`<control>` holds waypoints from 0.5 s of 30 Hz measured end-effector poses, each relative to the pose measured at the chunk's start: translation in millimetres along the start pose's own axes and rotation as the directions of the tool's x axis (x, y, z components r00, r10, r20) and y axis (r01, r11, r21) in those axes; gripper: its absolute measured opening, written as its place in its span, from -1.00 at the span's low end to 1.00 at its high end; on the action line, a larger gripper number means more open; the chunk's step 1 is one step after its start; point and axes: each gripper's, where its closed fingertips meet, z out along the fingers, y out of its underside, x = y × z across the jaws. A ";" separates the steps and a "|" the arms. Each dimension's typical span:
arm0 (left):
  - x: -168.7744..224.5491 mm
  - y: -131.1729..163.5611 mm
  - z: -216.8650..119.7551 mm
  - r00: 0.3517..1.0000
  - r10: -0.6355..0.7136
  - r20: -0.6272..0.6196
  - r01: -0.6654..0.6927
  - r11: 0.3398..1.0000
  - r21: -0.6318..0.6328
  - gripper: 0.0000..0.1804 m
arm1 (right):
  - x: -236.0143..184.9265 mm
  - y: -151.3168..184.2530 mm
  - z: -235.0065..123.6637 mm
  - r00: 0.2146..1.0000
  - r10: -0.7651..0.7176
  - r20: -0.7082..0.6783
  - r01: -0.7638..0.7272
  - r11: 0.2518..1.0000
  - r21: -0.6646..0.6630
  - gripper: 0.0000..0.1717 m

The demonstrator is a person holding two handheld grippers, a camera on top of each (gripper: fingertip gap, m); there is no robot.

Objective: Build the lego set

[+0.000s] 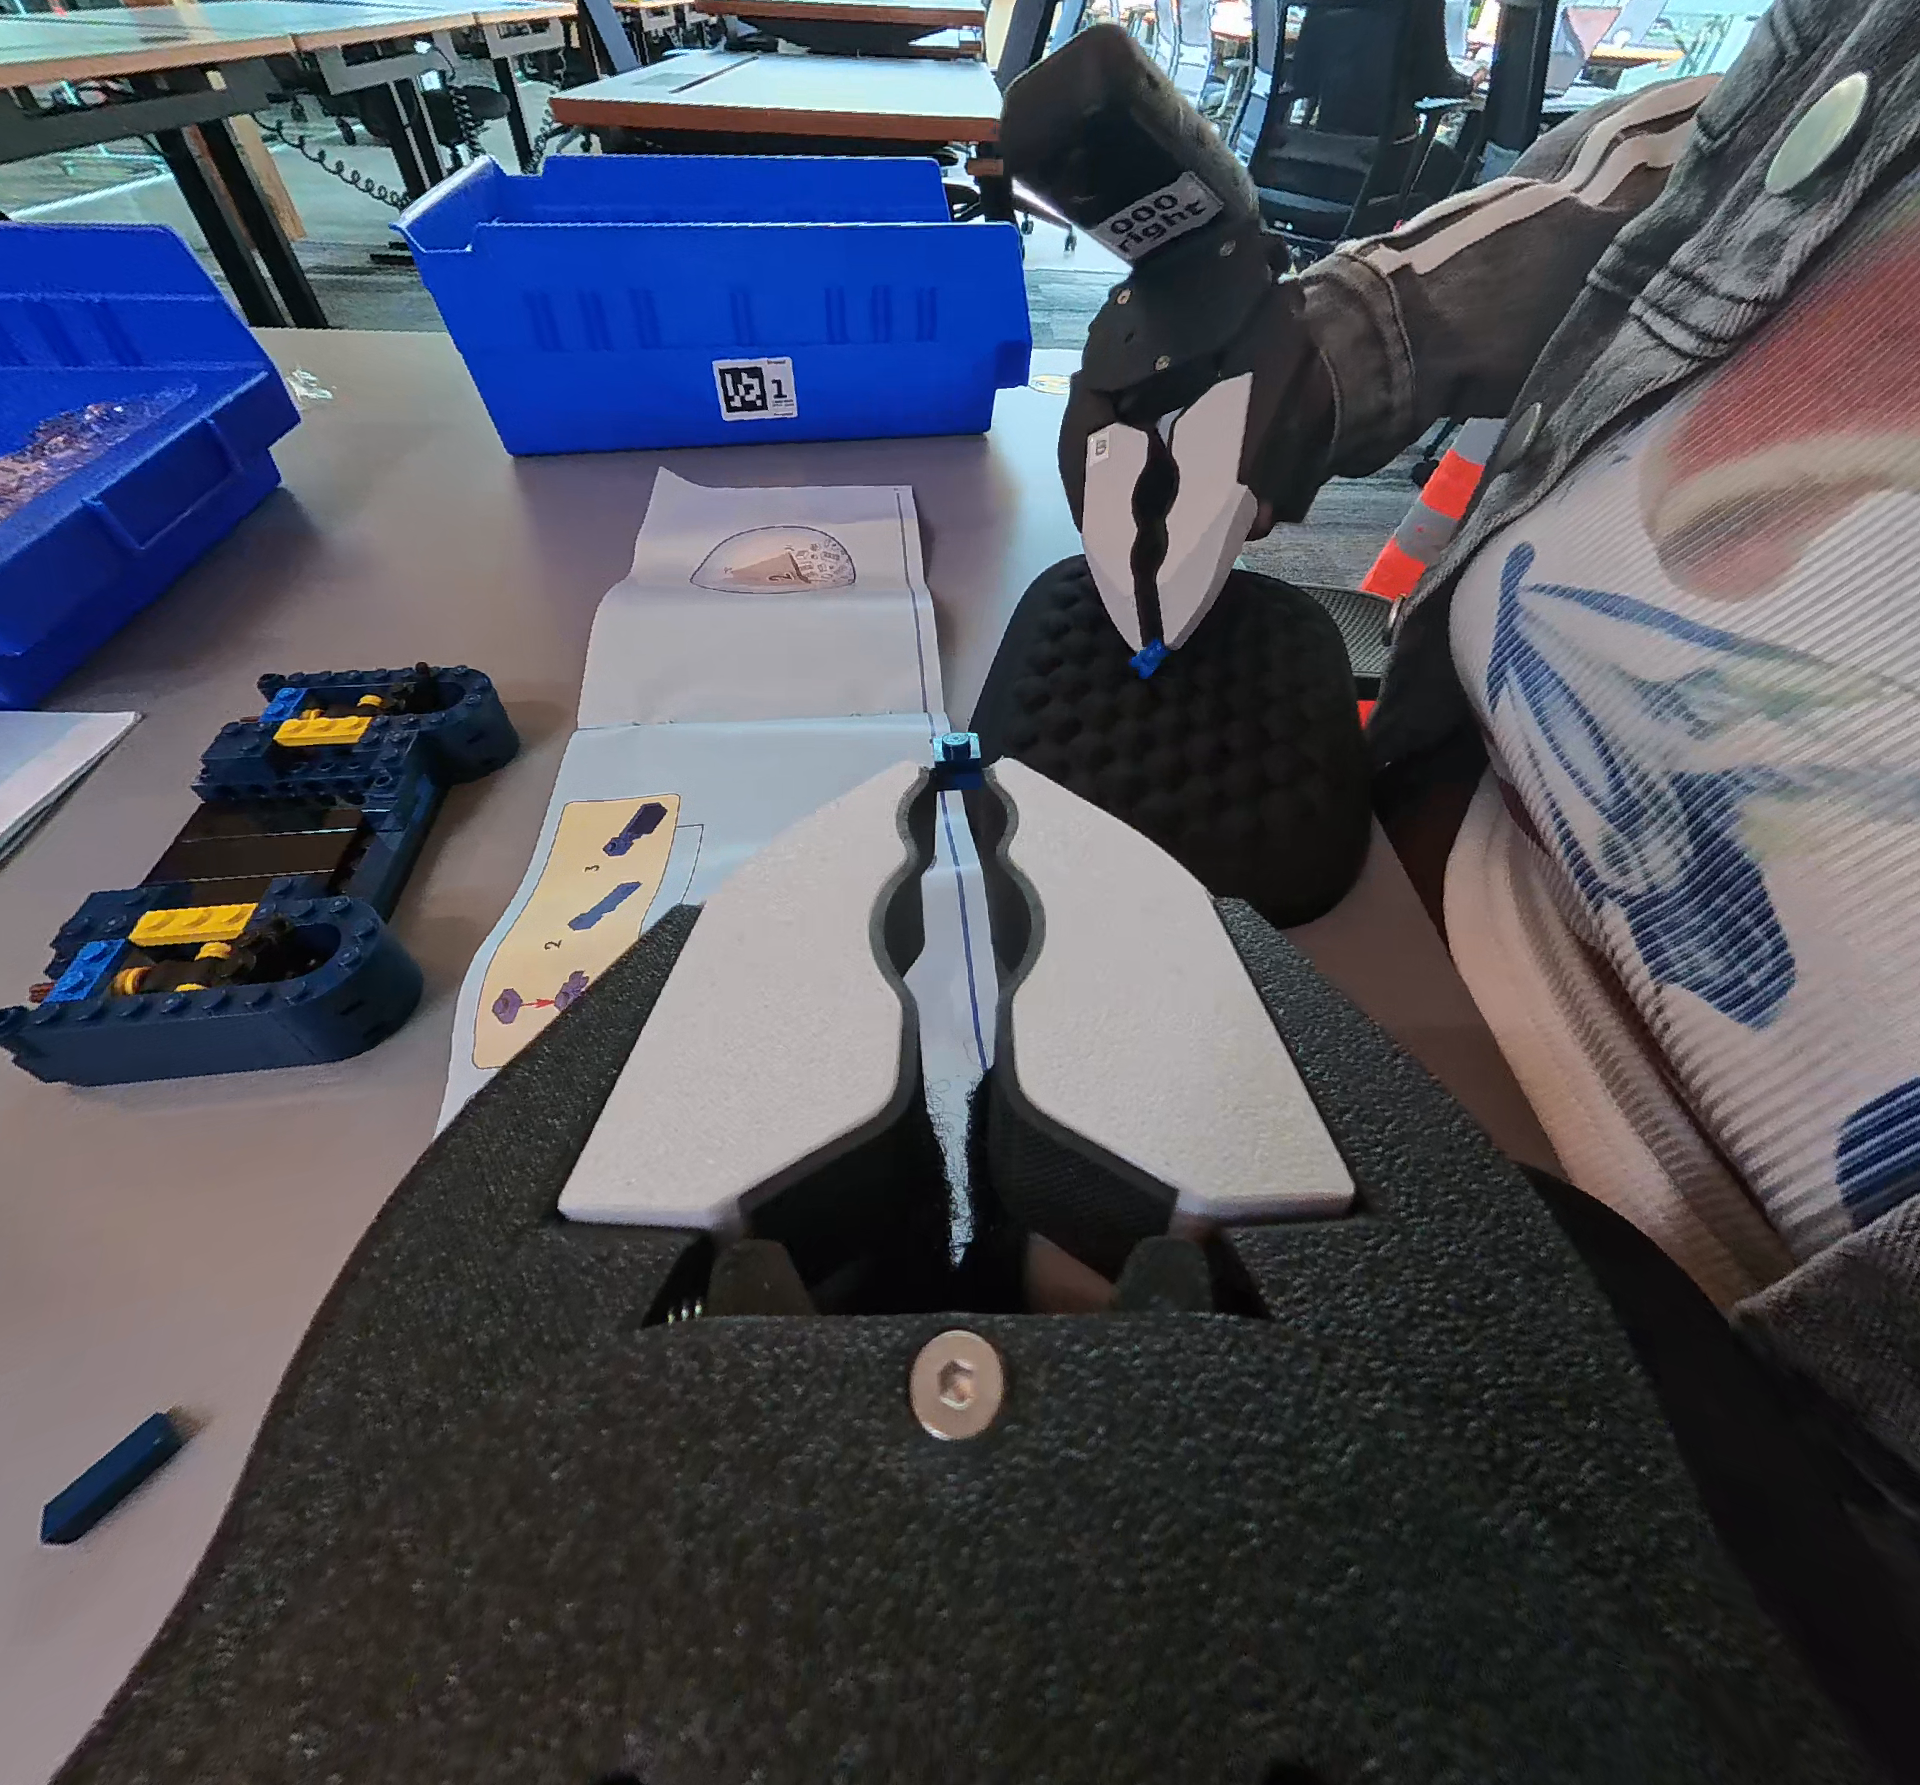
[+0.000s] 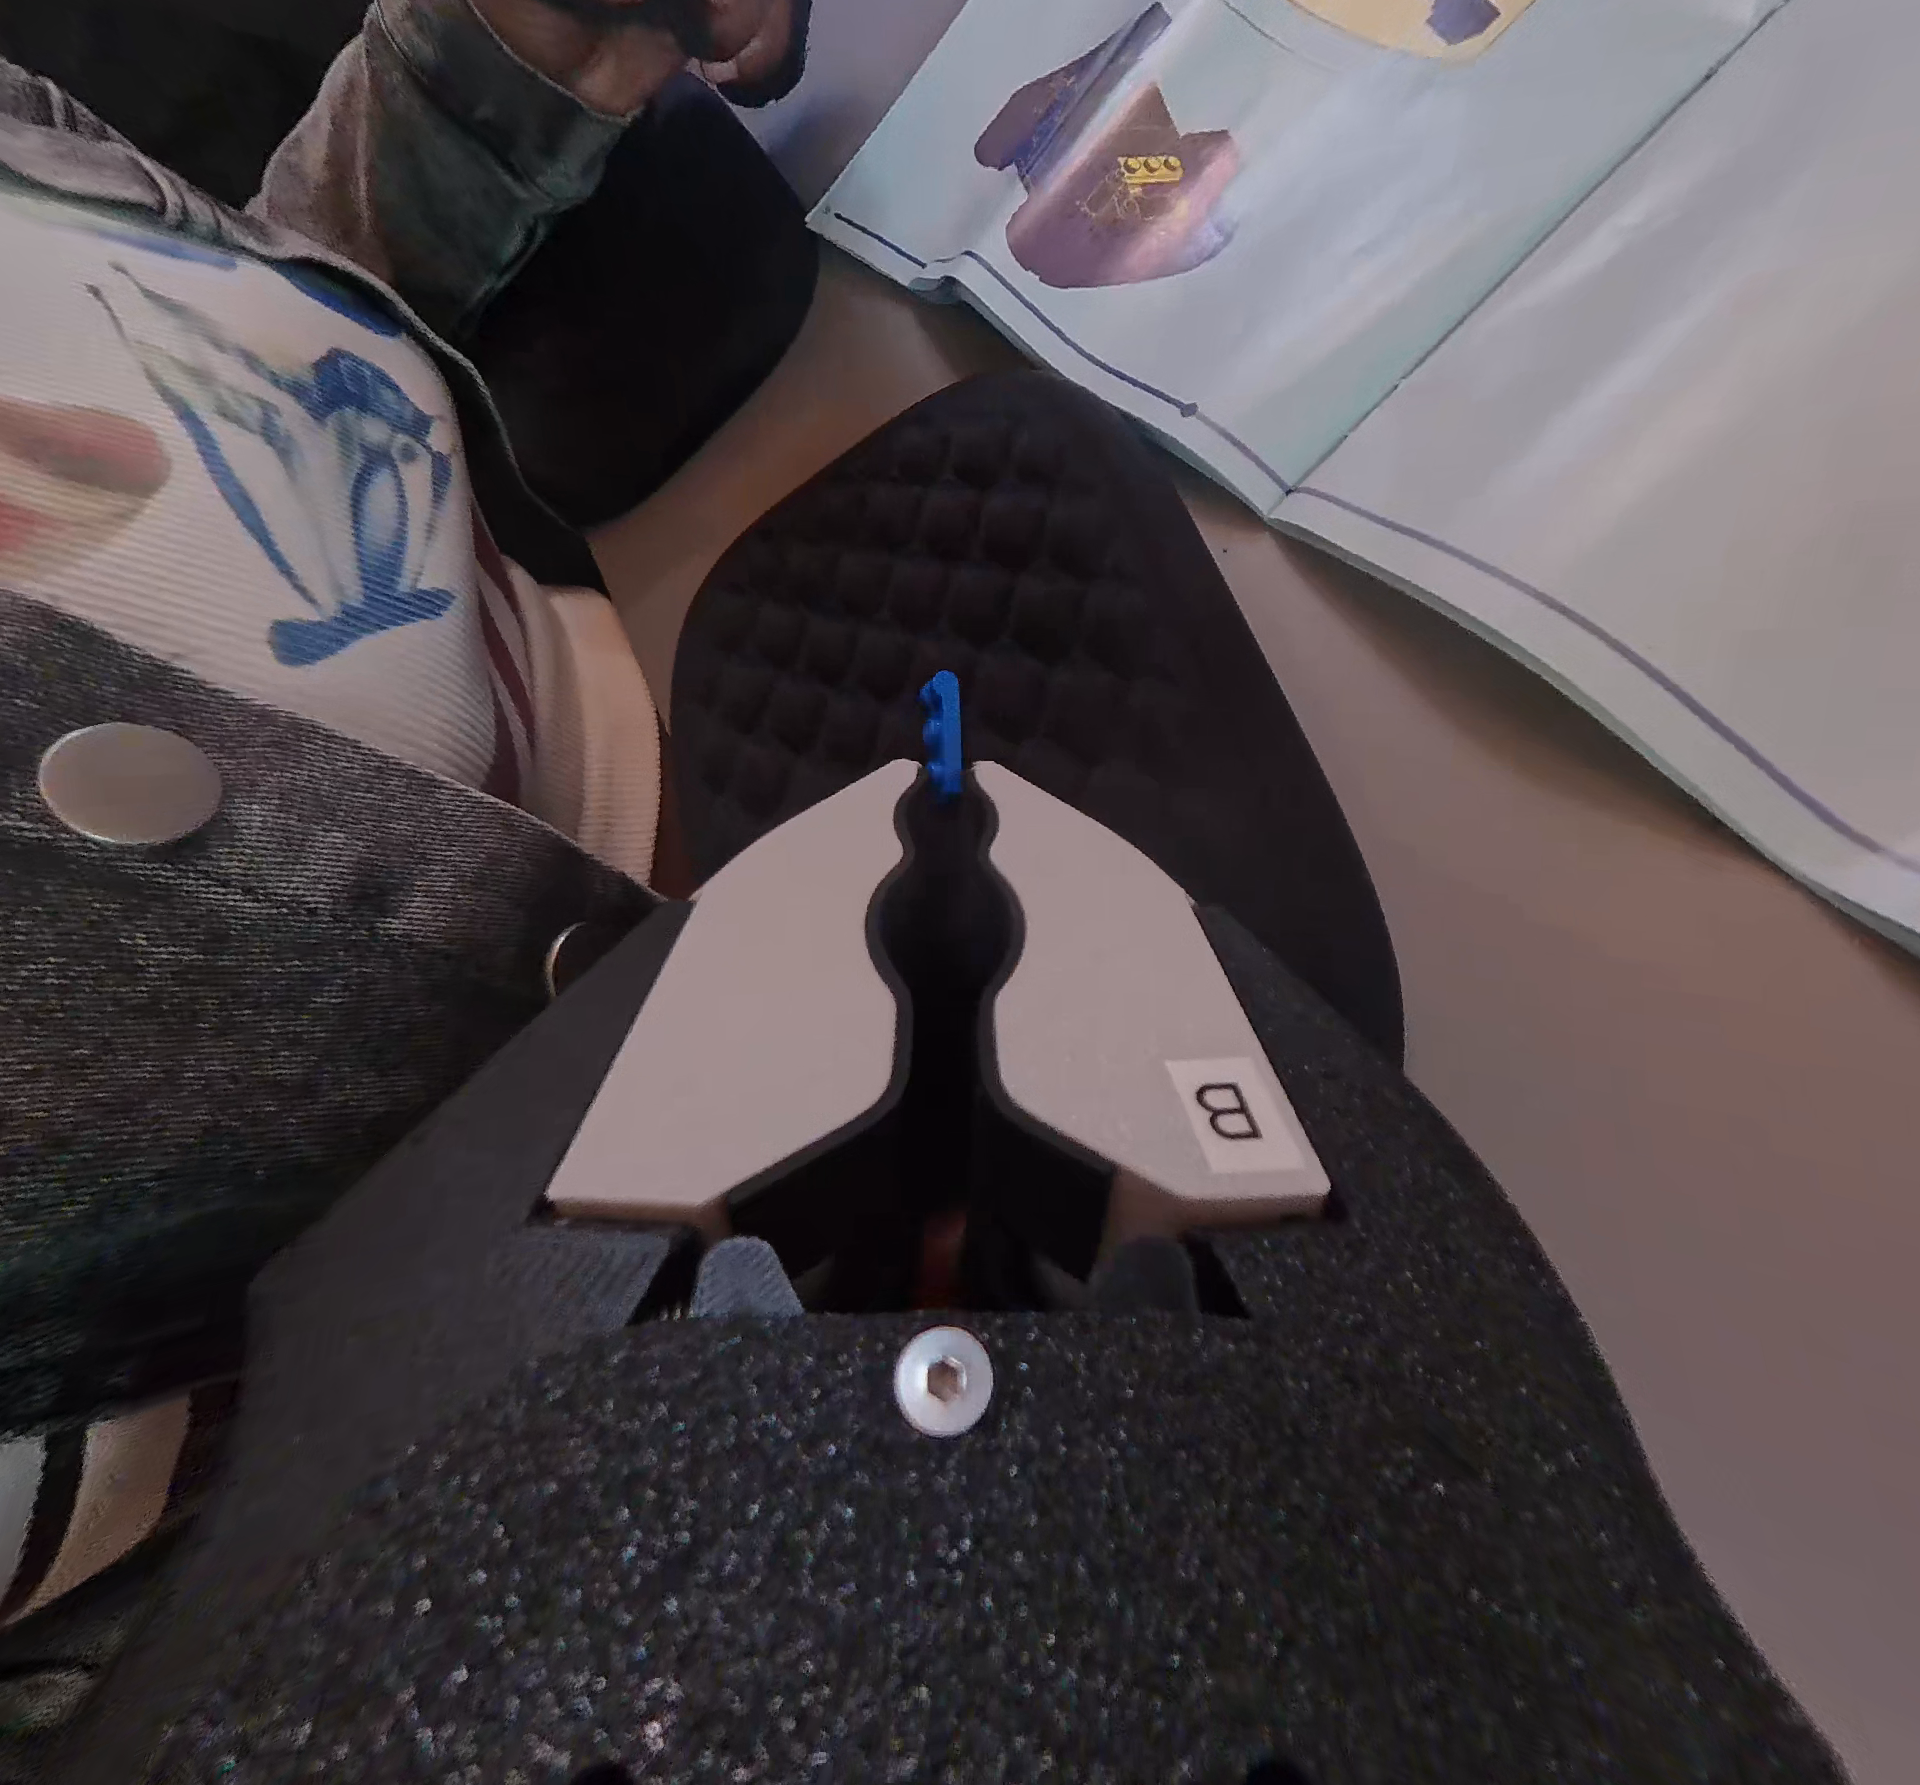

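Left gripper (image 1: 957, 779) pinches a small blue studded brick (image 1: 956, 761) above the open instruction booklet (image 1: 769, 634) on the bench (image 1: 312, 1320); right gripper (image 2: 943, 767) (raised over a black quilted pad (image 2: 997, 592)) clamps a thin blue plate (image 2: 941, 733) on edge.

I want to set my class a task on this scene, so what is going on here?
A person holds two tools. The left hand-held gripper pinches a small blue brick; the right hand-held gripper pinches a thin blue plate over a black pad. An open instruction booklet and a part-built dark blue model lie on the table.
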 end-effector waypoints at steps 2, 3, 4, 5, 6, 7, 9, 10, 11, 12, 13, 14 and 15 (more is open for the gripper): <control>-0.5 -0.9 0.1 1.000 -0.010 -0.003 0.010 1.000 0.008 -0.92 | -0.4 -1.3 0.1 0.997 -0.061 -0.036 0.061 0.998 -0.002 -0.94; -0.6 -1.3 0.2 1.000 -0.018 -0.007 0.018 1.000 0.013 -0.92 | -0.9 -2.2 -0.3 0.994 -0.097 -0.058 0.097 0.995 -0.002 -0.94; -0.6 -1.6 0.4 1.000 -0.027 -0.011 0.027 0.999 0.018 -0.92 | -1.3 -3.5 -1.1 0.988 -0.135 -0.079 0.135 0.991 -0.004 -0.95; -0.8 -1.8 0.6 0.999 -0.034 -0.012 0.034 0.999 0.022 -0.92 | -1.6 -5.1 -2.7 0.979 -0.176 -0.100 0.176 0.984 -0.009 -0.95; -1.0 -1.8 0.6 0.999 -0.039 -0.012 0.039 0.999 0.023 -0.92 | -1.2 -8.2 -5.6 0.967 -0.220 -0.125 0.220 0.975 -0.011 -0.95; -1.2 -1.7 0.3 0.999 -0.039 -0.009 0.039 0.999 0.023 -0.92 | 0.5 -12.3 -10.2 0.949 -0.272 -0.160 0.272 0.962 -0.020 -0.95; -1.5 -2.5 -0.6 1.000 -0.030 0.001 0.030 0.999 0.026 -0.92 | 4.9 -21.5 -22.0 0.868 -0.430 -0.250 0.423 0.902 -0.081 -0.95; -1.6 -3.3 -1.0 1.000 -0.024 0.005 0.024 0.999 0.029 -0.92 | 7.0 -25.8 -27.5 0.797 -0.526 -0.296 0.510 0.849 -0.135 -0.95; -1.9 -3.9 -1.4 1.000 -0.020 0.009 0.020 0.999 0.030 -0.92 | 9.4 -29.2 -32.3 0.705 -0.624 -0.337 0.593 0.779 -0.203 -0.95; -2.3 -4.2 -1.8 1.000 -0.016 0.014 0.016 0.999 0.030 -0.92 | 10.4 -31.5 -35.1 0.602 -0.712 -0.361 0.667 0.697 -0.262 -0.95; -2.7 -4.5 -2.2 1.000 -0.011 0.019 0.011 1.000 0.029 -0.92 | 10.3 -32.9 -35.2 0.516 -0.767 -0.380 0.720 0.629 -0.293 -0.95; -3.1 -4.5 -2.4 1.000 -0.006 0.024 0.005 1.000 0.029 -0.92 | 8.9 -32.8 -32.1 0.474 -0.787 -0.394 0.752 0.595 -0.284 -0.95; -3.4 -4.6 -2.7 1.000 0.002 0.030 -0.003 1.000 0.028 -0.92 | 6.4 -31.0 -26.1 0.478 -0.780 -0.403 0.767 0.595 -0.241 -0.95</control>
